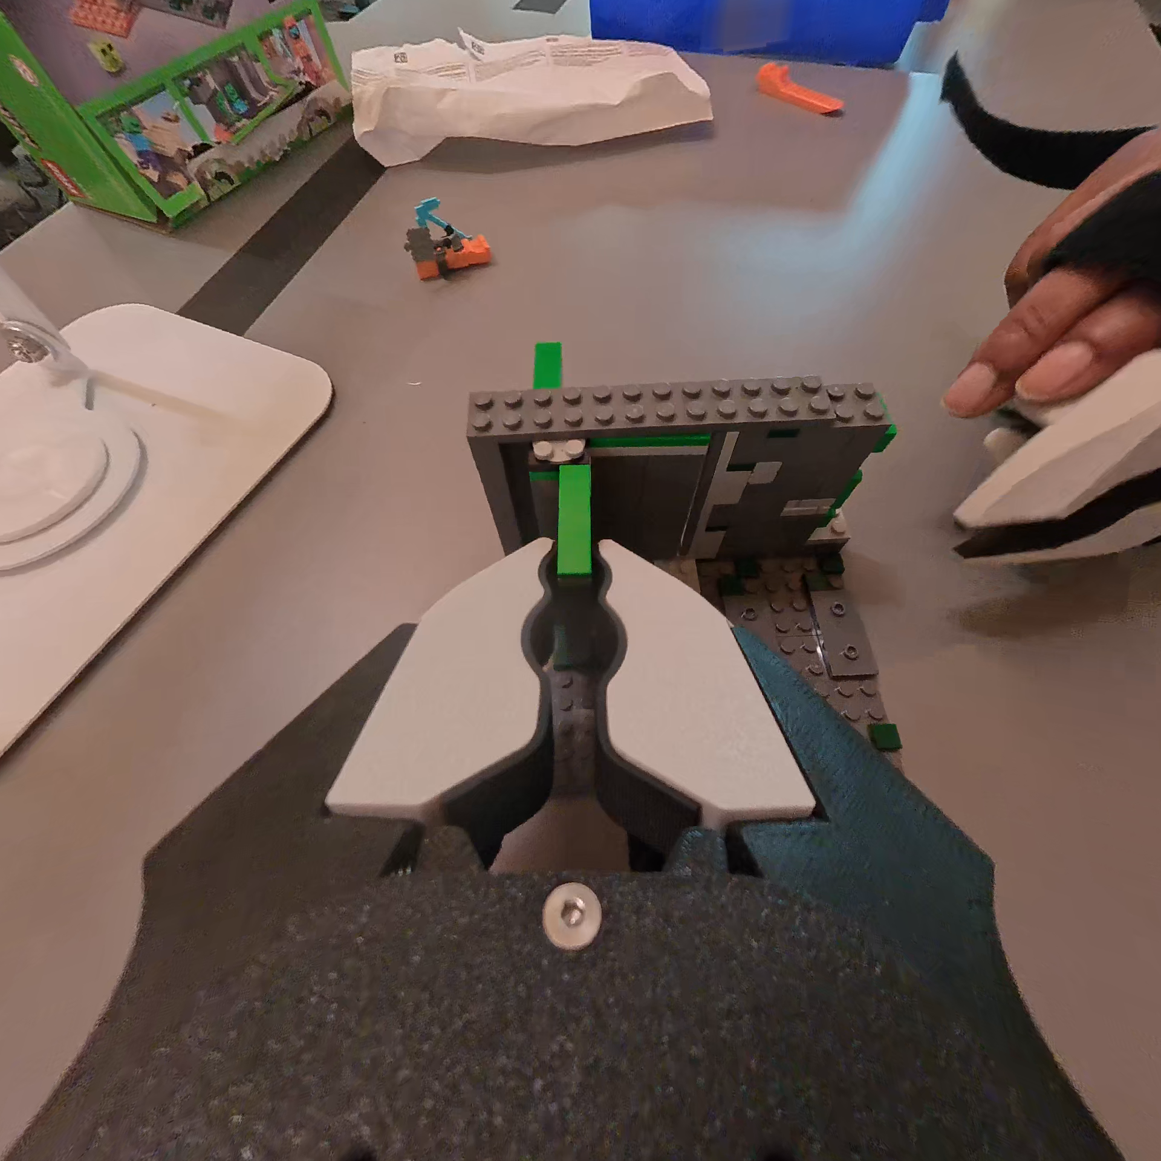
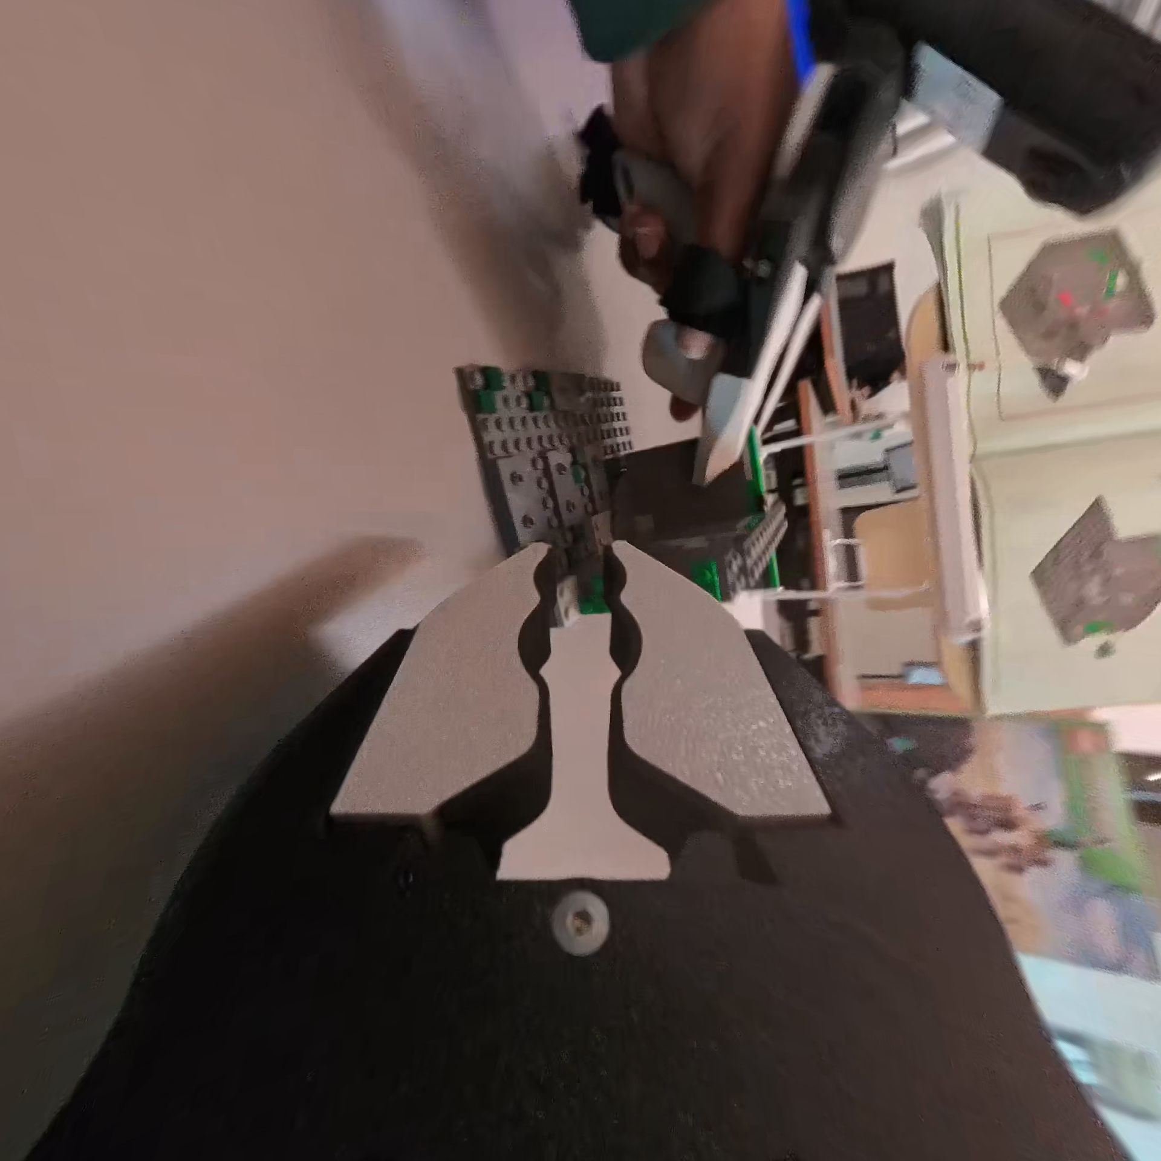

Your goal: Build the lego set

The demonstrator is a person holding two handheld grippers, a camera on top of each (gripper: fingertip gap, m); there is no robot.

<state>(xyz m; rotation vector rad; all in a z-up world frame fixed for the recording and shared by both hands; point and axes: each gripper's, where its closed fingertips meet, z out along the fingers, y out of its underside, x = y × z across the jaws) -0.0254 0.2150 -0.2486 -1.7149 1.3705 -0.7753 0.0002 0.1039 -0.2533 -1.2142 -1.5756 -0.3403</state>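
Dark grey studded brick wall with bright green strips; bright green flat tile; matt grey desk; green-edged cardboard box; orange wedge tool; white crumpled paper bag; grey-and-black claw.

Printed writing on the crumpled white paper sheet near the far edge of the bench: fine lines and small boxed marks, too small to read. A red brand mark and other printing on the green set box at the far left corner, cut off and unclear. Pictures, not readable words, on the open instruction pages in the blurred right wrist view. Nothing else lettered or numbered.
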